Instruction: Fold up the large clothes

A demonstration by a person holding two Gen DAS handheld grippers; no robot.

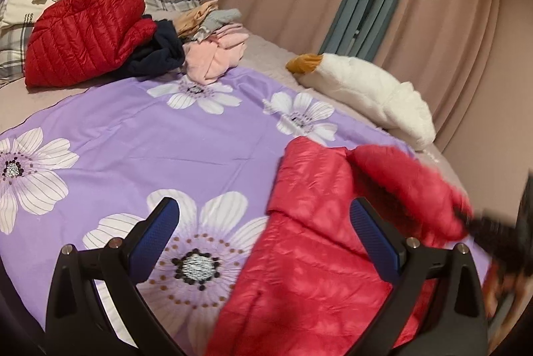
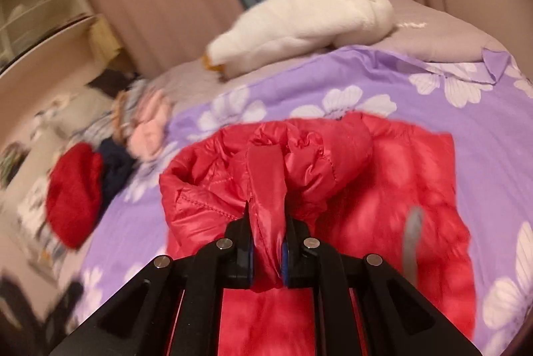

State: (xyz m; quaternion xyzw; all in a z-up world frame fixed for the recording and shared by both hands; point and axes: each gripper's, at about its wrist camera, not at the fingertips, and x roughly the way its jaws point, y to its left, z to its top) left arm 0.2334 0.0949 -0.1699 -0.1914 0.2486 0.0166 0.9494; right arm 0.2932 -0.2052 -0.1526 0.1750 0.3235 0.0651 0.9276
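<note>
Left wrist: left gripper [image 1: 263, 236] spread wide w/ nothing between pads, over purple floral sheet [image 1: 140, 136], red puffer jacket [image 1: 309, 256] lying on sheet at lower right, partly under right finger; right wrist: right gripper [image 2: 266, 242] clamped tight on bunched fold of red puffer jacket [image 2: 383, 189].
</note>
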